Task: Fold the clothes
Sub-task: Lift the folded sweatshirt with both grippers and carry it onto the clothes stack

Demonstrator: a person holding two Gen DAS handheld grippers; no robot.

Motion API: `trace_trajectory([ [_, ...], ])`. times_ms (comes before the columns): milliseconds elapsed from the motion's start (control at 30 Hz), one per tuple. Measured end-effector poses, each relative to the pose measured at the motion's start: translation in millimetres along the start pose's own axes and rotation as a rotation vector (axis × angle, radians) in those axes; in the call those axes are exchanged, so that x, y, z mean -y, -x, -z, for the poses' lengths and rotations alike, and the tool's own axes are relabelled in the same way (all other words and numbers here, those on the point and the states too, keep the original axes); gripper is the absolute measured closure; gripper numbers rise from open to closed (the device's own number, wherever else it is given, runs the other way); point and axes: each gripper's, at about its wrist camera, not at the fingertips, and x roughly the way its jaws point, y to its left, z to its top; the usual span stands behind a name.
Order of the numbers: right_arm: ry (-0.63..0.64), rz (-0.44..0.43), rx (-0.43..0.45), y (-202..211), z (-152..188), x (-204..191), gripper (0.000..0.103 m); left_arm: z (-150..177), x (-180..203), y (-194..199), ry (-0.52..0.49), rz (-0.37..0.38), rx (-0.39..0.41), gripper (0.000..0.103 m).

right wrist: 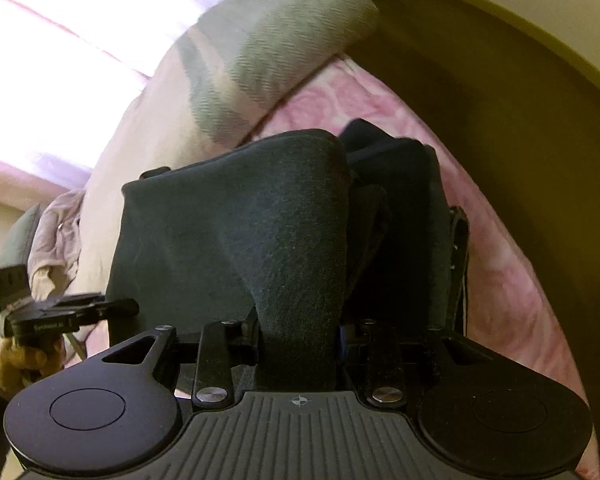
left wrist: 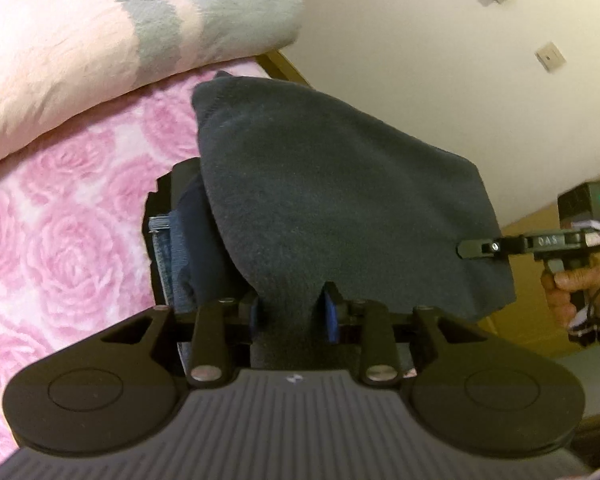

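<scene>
Pink rose-patterned bedding (left wrist: 60,240) lies at the left, under a striped pillow (left wrist: 100,32); on it sits a stack of folded dark clothes (left wrist: 184,240), one piece denim. Over that stack hangs a dark grey fleece garment (left wrist: 320,184), thick and matte, already doubled. The left gripper (left wrist: 292,312) is clenched on its near edge and the right gripper (right wrist: 300,344) on the other side, likely so the fold keeps its shape while being set onto the pile.
</scene>
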Motion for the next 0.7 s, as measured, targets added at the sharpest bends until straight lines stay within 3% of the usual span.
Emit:
trace_trajectory([
  [133, 0.01, -0.013, 0.005, 1, 3, 2, 0.063, -1, -9, -2, 0.037, 0.001, 0.015, 0.066],
  [333, -0.019, -0.019, 0.041, 16, 20, 3, 0.06, 13, -17, 18, 0.107, 0.015, 0.033, 0.066],
  [400, -0.037, -0.023, 0.052, 18, 27, 4, 0.048, 20, -21, 21, 0.129, 0.032, 0.025, 0.066],
  [467, -0.05, -0.026, 0.047, 15, 33, 7, 0.046, 23, -21, 20, 0.111, 0.03, -0.024, 0.066],
  [533, -0.059, -0.031, 0.04, 12, 38, 8, 0.046, 20, -20, 17, 0.106, 0.029, -0.026, 0.076],
  [700, -0.055, -0.028, 0.016, 12, 32, 4, 0.069, 6, -4, 23, 0.041, 0.018, -0.037, 0.083],
])
